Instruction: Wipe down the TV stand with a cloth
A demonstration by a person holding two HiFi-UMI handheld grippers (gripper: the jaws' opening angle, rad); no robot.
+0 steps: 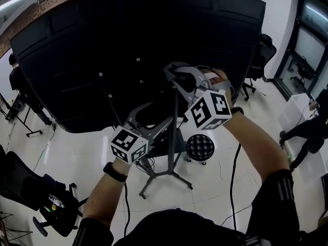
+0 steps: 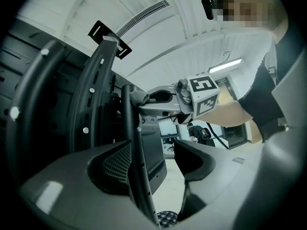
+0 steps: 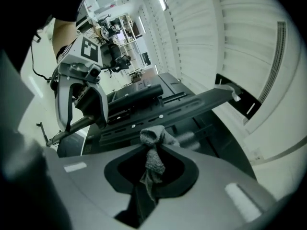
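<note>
The TV stand's black pole (image 1: 175, 132) rises to the back of a large black TV (image 1: 128, 45). My right gripper (image 1: 180, 78) is shut on a grey cloth (image 1: 173, 66), pressed where the pole meets the TV. In the right gripper view the cloth (image 3: 152, 137) sticks out of the gripper (image 3: 153, 157) and touches the black mounting bracket (image 3: 158, 111). My left gripper (image 1: 163, 114) is lower on the pole. In the left gripper view the pole (image 2: 133, 147) runs between the open jaws of that gripper (image 2: 153, 171), against the left one, with a gap to the right one.
The stand's legs (image 1: 166, 176) spread over the white tiled floor. A round perforated black object (image 1: 200, 146) sits beside them. A black cable (image 1: 233, 173) trails on the floor. Office chairs stand at the left (image 1: 36, 193) and back right (image 1: 261, 55). A person (image 1: 307, 129) is at the right.
</note>
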